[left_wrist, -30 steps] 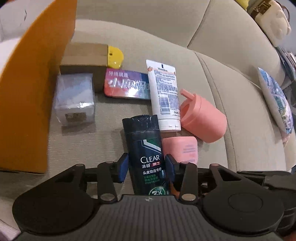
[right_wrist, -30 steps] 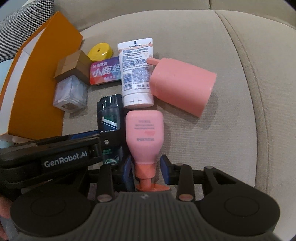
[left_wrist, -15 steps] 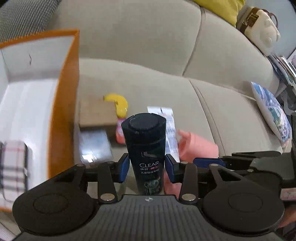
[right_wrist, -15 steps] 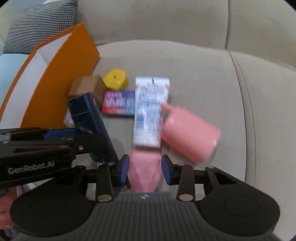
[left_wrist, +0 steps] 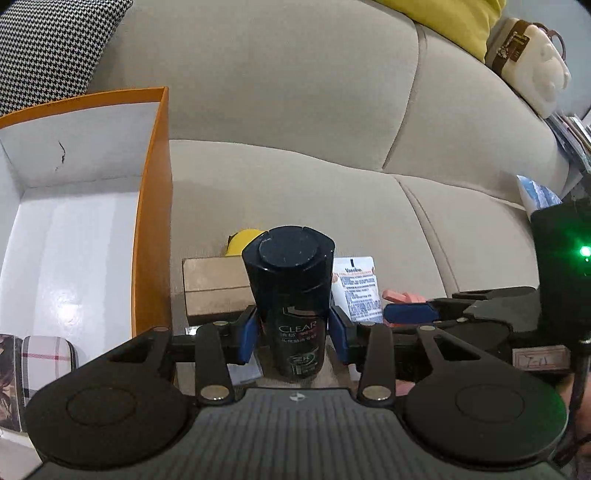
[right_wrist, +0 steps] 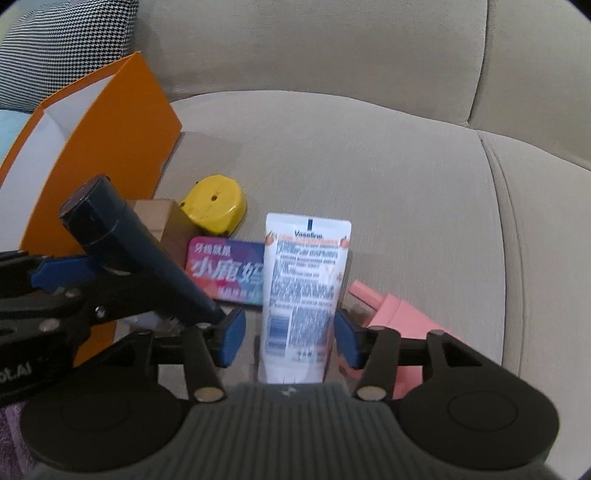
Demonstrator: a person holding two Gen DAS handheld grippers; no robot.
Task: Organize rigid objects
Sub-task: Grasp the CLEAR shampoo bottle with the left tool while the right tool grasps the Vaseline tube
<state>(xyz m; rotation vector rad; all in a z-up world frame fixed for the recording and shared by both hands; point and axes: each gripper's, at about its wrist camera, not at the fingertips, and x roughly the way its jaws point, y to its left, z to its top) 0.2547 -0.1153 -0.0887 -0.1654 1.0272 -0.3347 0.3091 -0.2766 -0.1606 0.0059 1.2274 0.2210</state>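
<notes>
Left gripper fingers clamp the dark cylindrical plastic shampoo bottle; keep it upright over the orange cardboard box. Right gripper fingers have just been opening, apart astride the white Vaseline tube.

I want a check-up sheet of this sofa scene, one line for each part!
Surface: beige sofa seat.
Job's things: dark CLEAR bottle lifted; white tube, pink container, yellow case, brown box, colourful packet lying; orange box open.
Clutter: checked pillow, yellow cushion.
Grippers: left gripper shut on bottle; right gripper open astride tube, jaws just opening.
Cables: nothing seen.
Surroundings: sofa backrest.
</notes>
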